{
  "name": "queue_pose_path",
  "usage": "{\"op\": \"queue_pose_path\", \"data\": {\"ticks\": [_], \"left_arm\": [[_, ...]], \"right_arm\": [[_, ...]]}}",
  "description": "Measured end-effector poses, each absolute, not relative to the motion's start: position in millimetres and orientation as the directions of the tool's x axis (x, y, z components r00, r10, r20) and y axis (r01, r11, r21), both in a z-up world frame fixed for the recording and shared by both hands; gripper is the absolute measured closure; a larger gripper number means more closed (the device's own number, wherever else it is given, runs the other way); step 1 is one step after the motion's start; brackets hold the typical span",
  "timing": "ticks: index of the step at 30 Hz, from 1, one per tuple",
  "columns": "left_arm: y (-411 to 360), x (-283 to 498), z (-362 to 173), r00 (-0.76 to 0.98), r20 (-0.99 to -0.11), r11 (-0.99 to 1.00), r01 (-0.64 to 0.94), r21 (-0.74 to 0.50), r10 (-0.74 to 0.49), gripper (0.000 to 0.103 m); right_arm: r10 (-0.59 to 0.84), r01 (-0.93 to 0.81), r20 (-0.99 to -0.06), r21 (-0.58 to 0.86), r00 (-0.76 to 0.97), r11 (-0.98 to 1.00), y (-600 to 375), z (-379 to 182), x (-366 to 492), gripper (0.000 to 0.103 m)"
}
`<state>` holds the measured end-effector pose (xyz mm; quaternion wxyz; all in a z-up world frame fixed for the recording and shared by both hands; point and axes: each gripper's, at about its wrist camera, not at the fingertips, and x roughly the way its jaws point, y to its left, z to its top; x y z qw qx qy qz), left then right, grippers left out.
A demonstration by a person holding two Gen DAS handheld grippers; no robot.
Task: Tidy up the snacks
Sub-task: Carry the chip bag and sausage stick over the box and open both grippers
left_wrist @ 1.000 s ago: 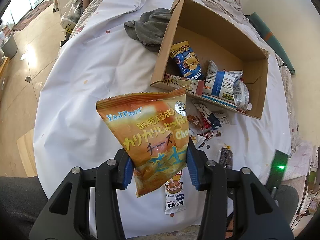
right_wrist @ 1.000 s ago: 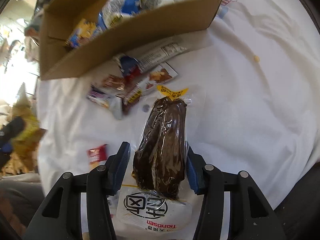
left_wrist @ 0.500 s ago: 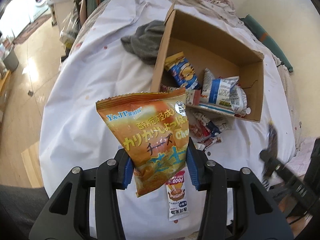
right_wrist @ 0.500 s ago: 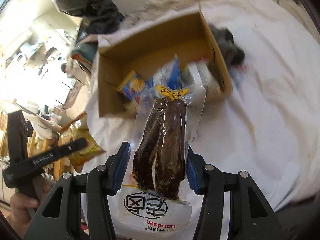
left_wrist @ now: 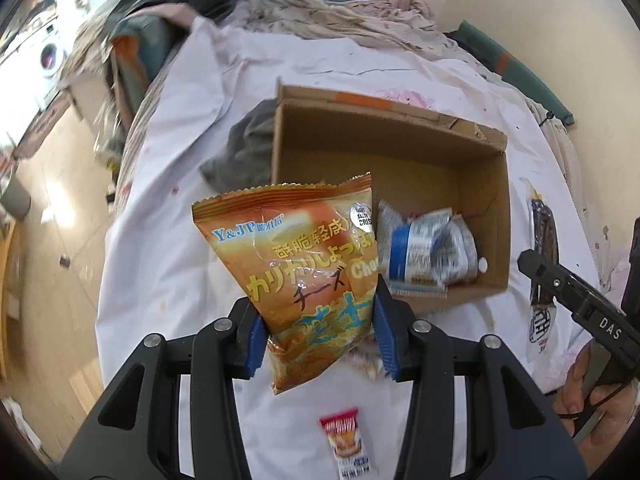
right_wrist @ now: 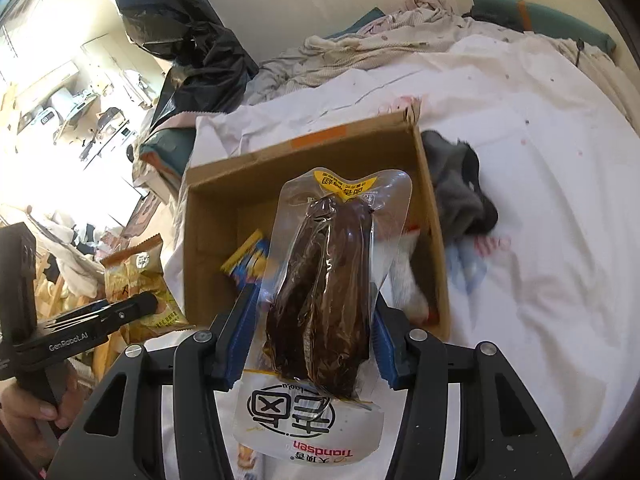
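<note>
The orange chip bag (left_wrist: 304, 268) is clamped upright between the blue pads of the left tool (left_wrist: 320, 332), held above the near wall of the cardboard box (left_wrist: 472, 148). The vacuum-packed brown snack (right_wrist: 324, 292) is gripped the same way in the right tool (right_wrist: 310, 344), raised over the box's open top. Inside the box lie a blue-and-white packet (left_wrist: 424, 248) and a yellow-and-blue one (right_wrist: 248, 260). The box sits on a bed under a white sheet (left_wrist: 180, 240); a grey cloth (right_wrist: 460, 196) lies against the box's side, and a small red sachet (left_wrist: 348, 440) lies nearer than the box.
</note>
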<state>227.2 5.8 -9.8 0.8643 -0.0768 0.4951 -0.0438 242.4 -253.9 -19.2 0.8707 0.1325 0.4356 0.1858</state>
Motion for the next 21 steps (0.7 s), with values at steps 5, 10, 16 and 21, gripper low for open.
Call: {"op": "queue_pose_path", "data": {"ticks": [5,10,16,21], "left_arm": [[-10,259,-19,0.518,-0.840,0.986,0.056,-0.155,-0.161,0.062],[-19,274,-37,0.527,-0.834,0.987,0.091,-0.132,-0.161,0.062],[-15,284,-47,0.523,-0.834,0.984,0.076,-0.159,-0.175,0.062],[-14,286,-53,0.508,-0.841,0.982,0.074,-0.175,-0.188,0.062]], "right_arm": [[0.417,-0.196,-0.722,0.374,0.552,0.906,-256,-31,273,0.049],[0.374,-0.182,-0.748,0.330,0.548,0.926,-253,-48,297,0.049],[0.338,-0.197,-0.771,0.274,0.540,0.941,-243,-63,313,0.048],[0.349,-0.206,-0.772,0.281,0.531,0.937,-238,-65,315,0.047]]}}
